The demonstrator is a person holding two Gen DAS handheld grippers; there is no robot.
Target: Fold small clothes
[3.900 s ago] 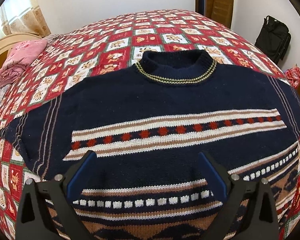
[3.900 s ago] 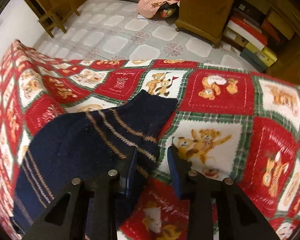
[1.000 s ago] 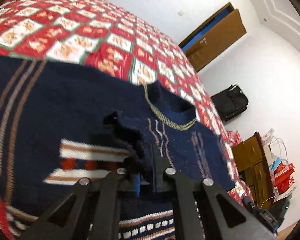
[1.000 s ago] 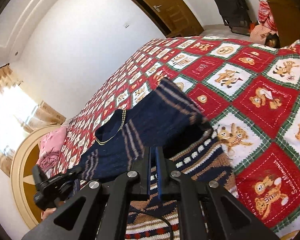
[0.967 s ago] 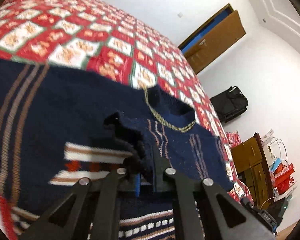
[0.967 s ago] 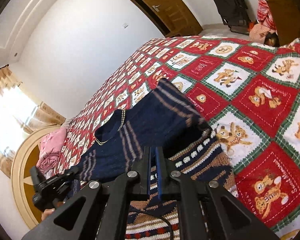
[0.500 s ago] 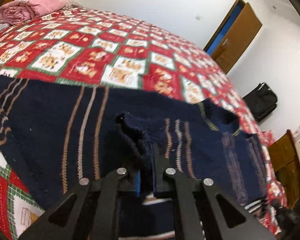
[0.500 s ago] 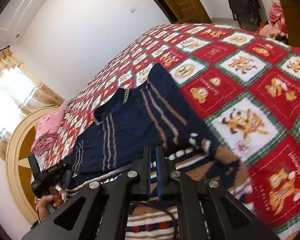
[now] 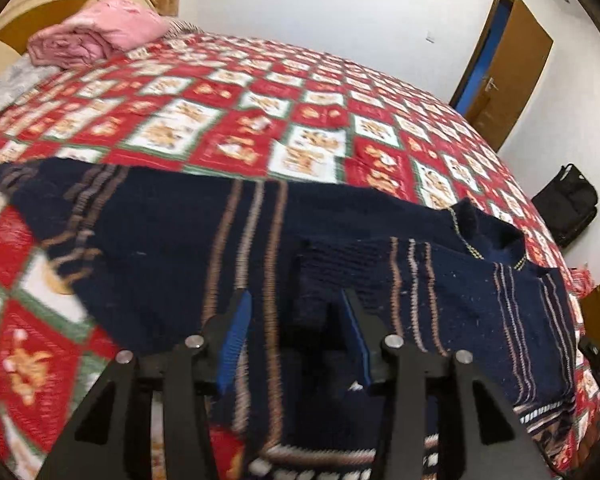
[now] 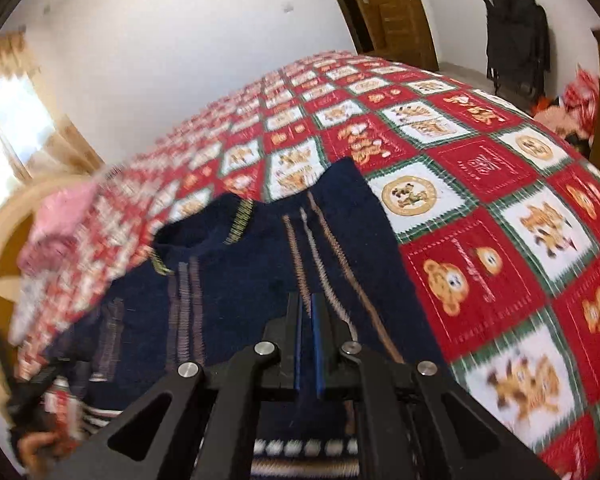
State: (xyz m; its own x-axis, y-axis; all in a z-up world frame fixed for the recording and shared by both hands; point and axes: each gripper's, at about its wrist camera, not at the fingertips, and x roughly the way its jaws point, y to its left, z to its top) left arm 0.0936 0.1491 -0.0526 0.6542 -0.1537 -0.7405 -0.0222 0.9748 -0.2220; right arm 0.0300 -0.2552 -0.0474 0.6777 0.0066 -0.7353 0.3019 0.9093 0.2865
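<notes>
Navy knit sweater [image 9: 160,232] with tan and white stripes lies flat on the red-and-white bear-print quilt [image 9: 228,120] covering the bed. Far left in the left wrist view: pink folded blanket [image 9: 96,36] by the wooden headboard [image 9: 40,8]. One sleeve [image 9: 400,276] is folded across the sweater body, its cuff end lying loose between the jaws of the left gripper [image 9: 296,312]; jaws are opening, blue pads apart, not pressing the cloth. Collar [image 9: 488,236] sits to the right of the sleeve. Further right: brown door [image 9: 512,68] ajar, black bag [image 9: 568,204] on the floor by the wall.

Right wrist view, blurry on the left: sweater [image 10: 240,280] again, collar [image 10: 236,220] at upper left, striped panel running toward the camera. Right gripper [image 10: 308,304] has its pads pressed together above the sweater fabric; cannot tell if any cloth is pinched. Quilt [image 10: 500,216] bare on the right, dark luggage [image 10: 516,32] against the far wall
</notes>
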